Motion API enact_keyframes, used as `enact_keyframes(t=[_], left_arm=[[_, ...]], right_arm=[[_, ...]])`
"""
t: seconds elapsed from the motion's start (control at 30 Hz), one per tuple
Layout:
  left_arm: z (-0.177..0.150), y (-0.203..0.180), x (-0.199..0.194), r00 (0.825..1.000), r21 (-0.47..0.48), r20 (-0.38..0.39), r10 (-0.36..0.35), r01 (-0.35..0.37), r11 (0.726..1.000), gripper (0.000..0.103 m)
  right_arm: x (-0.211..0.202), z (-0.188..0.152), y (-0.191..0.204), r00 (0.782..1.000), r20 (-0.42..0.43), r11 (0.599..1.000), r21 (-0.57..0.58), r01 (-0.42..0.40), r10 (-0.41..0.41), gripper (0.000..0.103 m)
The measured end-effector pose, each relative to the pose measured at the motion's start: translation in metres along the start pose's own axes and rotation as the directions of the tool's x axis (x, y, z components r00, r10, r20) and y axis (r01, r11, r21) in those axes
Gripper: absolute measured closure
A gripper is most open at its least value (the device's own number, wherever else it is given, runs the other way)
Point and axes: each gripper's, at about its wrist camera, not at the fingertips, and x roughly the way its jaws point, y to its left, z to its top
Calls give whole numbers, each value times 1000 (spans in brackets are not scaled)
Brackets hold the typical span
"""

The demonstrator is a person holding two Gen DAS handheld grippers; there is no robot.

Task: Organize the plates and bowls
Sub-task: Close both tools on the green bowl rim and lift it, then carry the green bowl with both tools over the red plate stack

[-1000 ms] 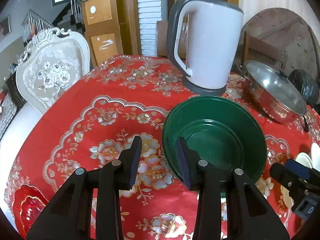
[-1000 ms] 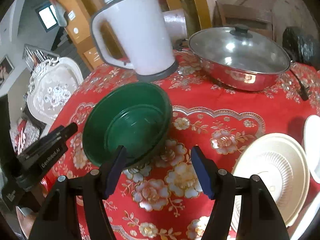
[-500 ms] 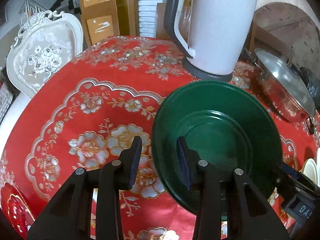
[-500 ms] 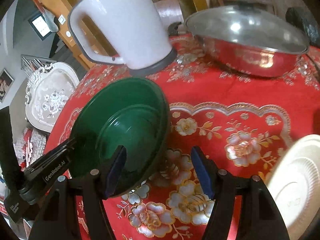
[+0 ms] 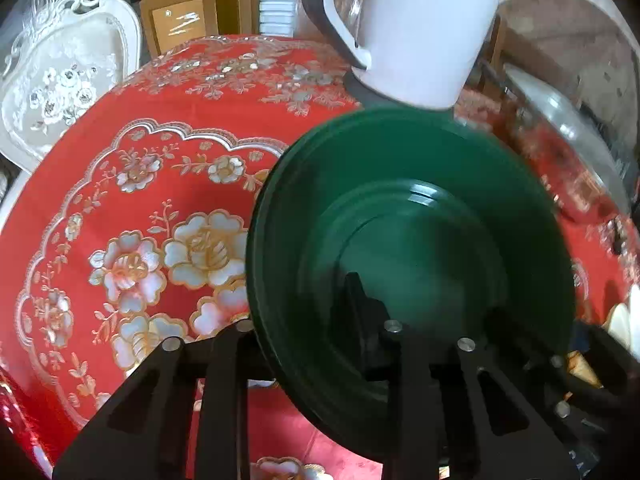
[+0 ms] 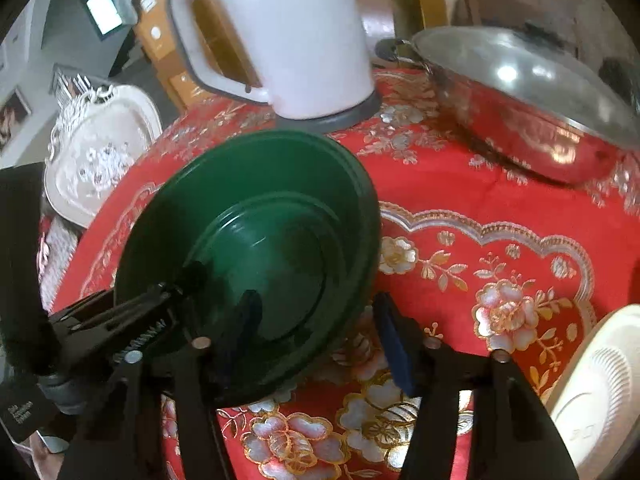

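A dark green bowl point(image 5: 420, 200) point(image 6: 260, 200) sits on the red flowered tablecloth point(image 5: 120, 160). My left gripper point(image 5: 304, 304) straddles its near left rim. One finger point(image 5: 356, 300) is inside, the other is hidden under the wall, and the jaws are closing tight on the rim. In the right wrist view the left gripper point(image 6: 188, 284) bites the bowl's left edge. My right gripper point(image 6: 316, 308) straddles the near right wall, jaws closing. Its left finger point(image 6: 248, 316) is well inside and its blue pad point(image 6: 394, 344) is just outside, neither pressing. A cream plate point(image 6: 592, 380) lies at the right.
A white electric kettle point(image 6: 288, 40) stands just behind the bowl. A lidded steel pan point(image 6: 520, 92) sits at the back right. An ornate white chair point(image 5: 68, 76) is beyond the table's left edge. Bare cloth lies left of the bowl.
Both grippers came down and forward onto the bowl. The left jaws narrowed over its rim. The right jaws narrowed too, their left finger now inside the bowl.
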Motion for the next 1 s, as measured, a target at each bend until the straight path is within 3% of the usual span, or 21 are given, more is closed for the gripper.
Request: enact_keyframes(t=[0.03,0.17,0.43,1.0], left_arm=[[-2,-1,-2,1000,7,-1,-3,3,1000,86],[-13,-2,-10,1000,25,-8,-6,7,1000,87],[-53,3,-56,1000,76,25,3,-5,997,87],[-136,42,-123,995,53,96,38,-44,998,87]], right_arm=[[-2,-1,4,1000,4,999,-26,28,-28,55],[-14,-8,13,996,24,992,-97,83,-81,56],[-51,-43,27,997,24,987,-145,71,-68,56],[-106,-116,79,1000,10,983,-185,8,-6,54]])
